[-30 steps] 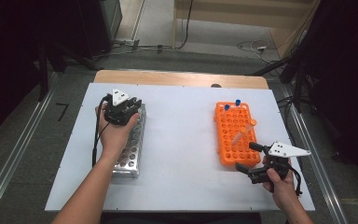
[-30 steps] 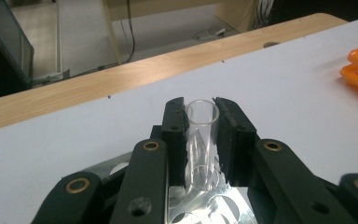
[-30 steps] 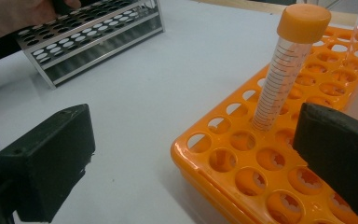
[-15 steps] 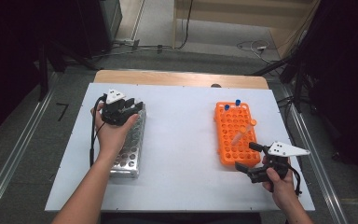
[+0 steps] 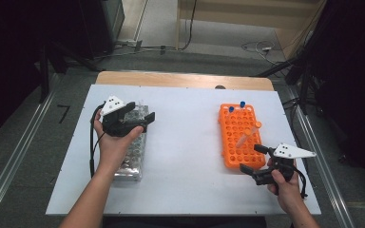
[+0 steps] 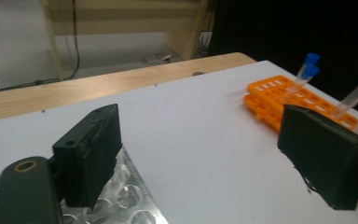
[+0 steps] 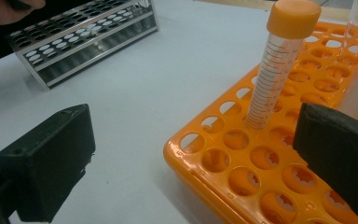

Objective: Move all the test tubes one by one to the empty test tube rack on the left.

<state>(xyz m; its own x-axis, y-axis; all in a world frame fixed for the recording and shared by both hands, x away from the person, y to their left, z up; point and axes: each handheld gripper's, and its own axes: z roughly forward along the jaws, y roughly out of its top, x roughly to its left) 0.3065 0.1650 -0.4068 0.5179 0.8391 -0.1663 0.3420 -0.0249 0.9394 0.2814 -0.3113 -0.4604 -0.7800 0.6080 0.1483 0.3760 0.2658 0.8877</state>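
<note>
My left gripper (image 5: 142,110) hovers over the far end of the metal tube rack (image 5: 132,156) at the table's left. Its jaws have just been opening and now stand wide with nothing between them (image 6: 205,163). Below them lies the metal rack (image 6: 126,203). The orange tube rack (image 5: 240,128) sits at the right and holds two blue-capped tubes (image 5: 236,107) at its far end and a leaning orange-capped tube (image 5: 248,134). My right gripper (image 5: 253,157) is at the orange rack's near right corner, open. The orange-capped tube (image 7: 279,70) stands just beyond its jaws (image 7: 196,158), untouched.
The white table top (image 5: 185,142) lies bare between the two racks. A wooden strip (image 5: 180,80) runs along the far edge. The orange rack (image 7: 242,172) has many vacant holes near my right gripper. The metal rack (image 7: 84,42) shows far off in the right gripper view.
The left gripper's jaws have opened wide, and the hand has shifted a little toward the near side over the metal rack. The right hand has kept still.
</note>
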